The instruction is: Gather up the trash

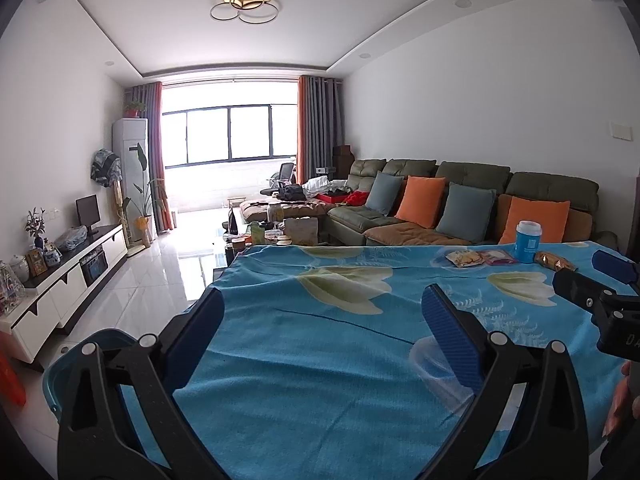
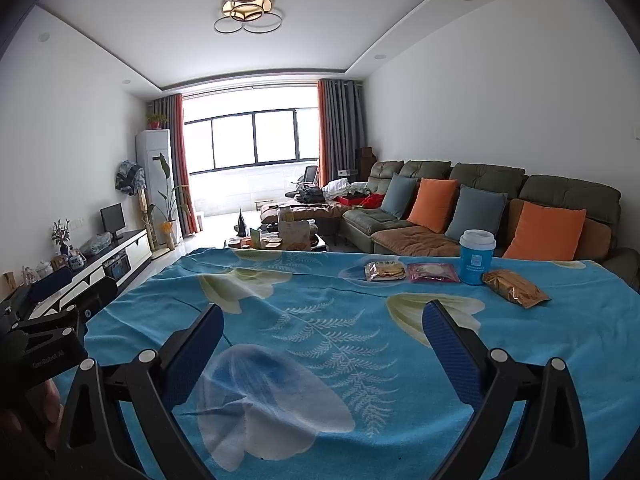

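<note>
Fingers [image 1: 452, 336] of both grippers spread wide and empty over the blue floral-clothed surface [image 2: 320, 320], a blue plastic bin [image 1: 64, 368] half hidden behind the left gripper [image 1: 324, 336].

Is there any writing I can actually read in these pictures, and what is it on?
"GenRobot AI": on the black body of the left gripper, faint.
"DA": cut off, on the black body of the right gripper.
Blue cup with white lid: white label, too small to read.
Three snack packets: print too blurred to read.
</note>
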